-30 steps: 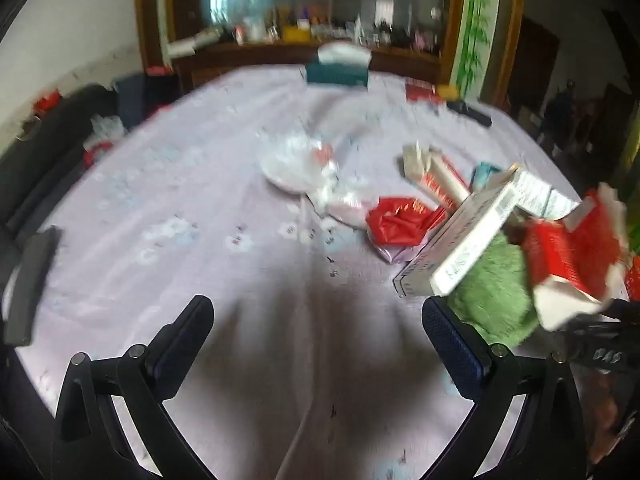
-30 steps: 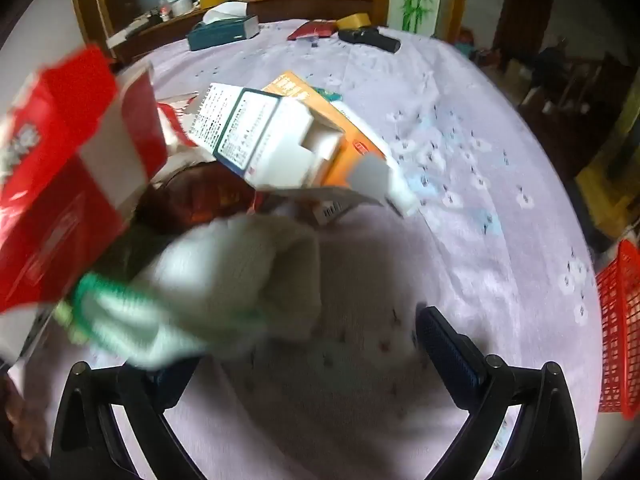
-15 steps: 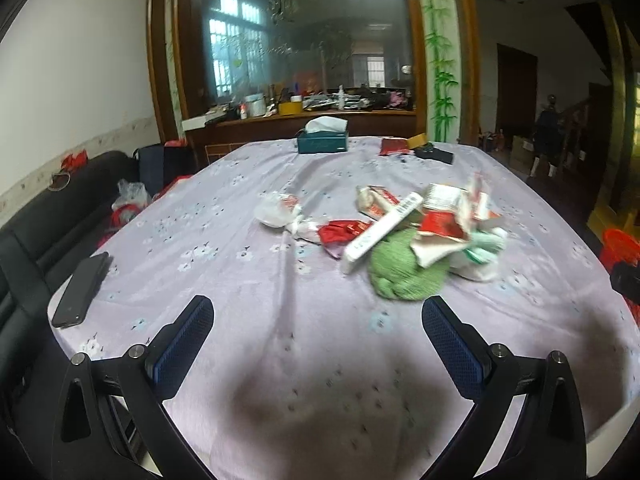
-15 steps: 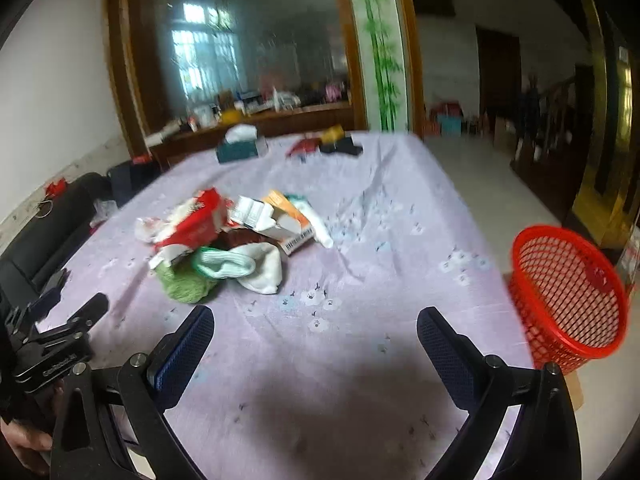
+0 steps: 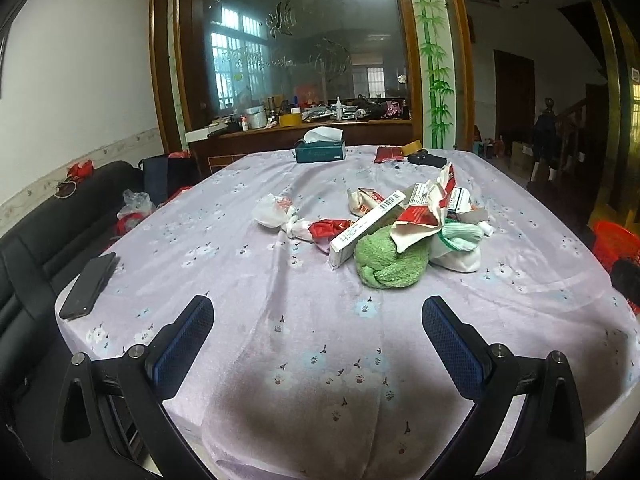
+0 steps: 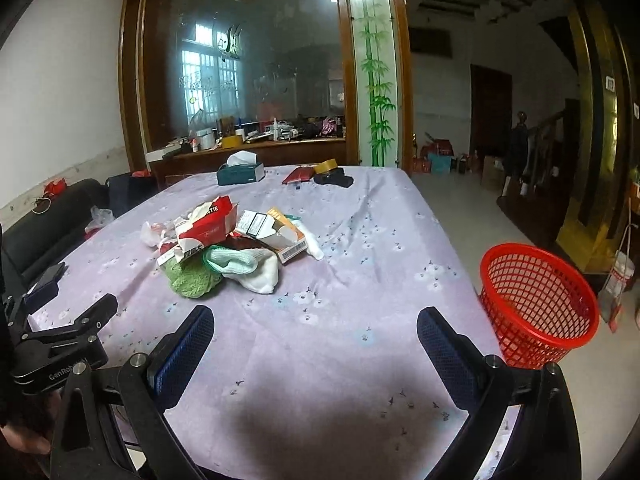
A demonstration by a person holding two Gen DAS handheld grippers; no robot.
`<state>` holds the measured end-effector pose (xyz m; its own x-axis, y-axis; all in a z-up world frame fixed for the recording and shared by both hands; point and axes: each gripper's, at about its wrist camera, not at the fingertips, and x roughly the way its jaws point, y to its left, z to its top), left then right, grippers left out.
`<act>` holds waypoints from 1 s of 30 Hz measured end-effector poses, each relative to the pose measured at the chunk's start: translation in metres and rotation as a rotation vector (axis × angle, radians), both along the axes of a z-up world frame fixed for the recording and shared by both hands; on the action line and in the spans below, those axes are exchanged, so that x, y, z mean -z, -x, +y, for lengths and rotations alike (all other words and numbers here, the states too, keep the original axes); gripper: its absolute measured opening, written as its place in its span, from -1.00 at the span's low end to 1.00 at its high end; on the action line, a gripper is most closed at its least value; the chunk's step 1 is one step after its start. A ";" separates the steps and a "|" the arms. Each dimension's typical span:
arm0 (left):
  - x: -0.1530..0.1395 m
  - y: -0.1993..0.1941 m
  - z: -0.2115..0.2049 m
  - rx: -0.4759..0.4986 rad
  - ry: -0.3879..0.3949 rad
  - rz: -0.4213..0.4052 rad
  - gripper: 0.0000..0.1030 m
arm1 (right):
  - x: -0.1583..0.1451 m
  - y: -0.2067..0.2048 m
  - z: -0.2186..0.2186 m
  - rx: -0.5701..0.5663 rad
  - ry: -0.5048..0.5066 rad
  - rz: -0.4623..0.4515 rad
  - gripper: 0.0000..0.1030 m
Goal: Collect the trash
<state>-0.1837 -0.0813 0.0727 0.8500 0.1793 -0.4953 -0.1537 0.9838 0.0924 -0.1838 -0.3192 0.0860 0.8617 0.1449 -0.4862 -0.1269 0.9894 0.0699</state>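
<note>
A heap of trash lies in the middle of the lilac tablecloth: a green knitted cloth (image 5: 390,262) (image 6: 192,278), a white sock (image 6: 260,270), torn red-and-white cartons (image 5: 430,210) (image 6: 208,226), a long white box (image 5: 366,228), a red wrapper (image 5: 330,228) and a knotted white bag (image 5: 272,212). A red mesh basket (image 6: 538,304) stands on the floor off the table's right edge. My left gripper (image 5: 318,340) and right gripper (image 6: 316,346) are both open and empty, above the near table edge, well short of the heap.
A black phone (image 5: 88,286) lies at the table's near left corner. A teal tissue box (image 5: 320,150), a red packet (image 5: 388,154) and a black item (image 5: 430,160) sit at the far end. A black sofa (image 5: 44,224) runs along the left side.
Both grippers have pulled back and risen from right among the trash to the near table edge. The heap now lies farther away. The basket has come into the right view.
</note>
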 end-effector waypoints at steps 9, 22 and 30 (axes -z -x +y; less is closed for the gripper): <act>0.006 0.000 0.005 0.010 0.013 0.023 1.00 | 0.005 -0.001 0.015 -0.024 0.043 0.015 0.99; 0.009 -0.005 0.008 0.003 0.022 0.032 1.00 | 0.010 -0.007 0.022 -0.034 0.072 0.038 0.99; 0.010 -0.008 0.004 0.022 0.011 0.043 1.00 | 0.012 -0.008 0.021 -0.031 0.080 0.046 0.99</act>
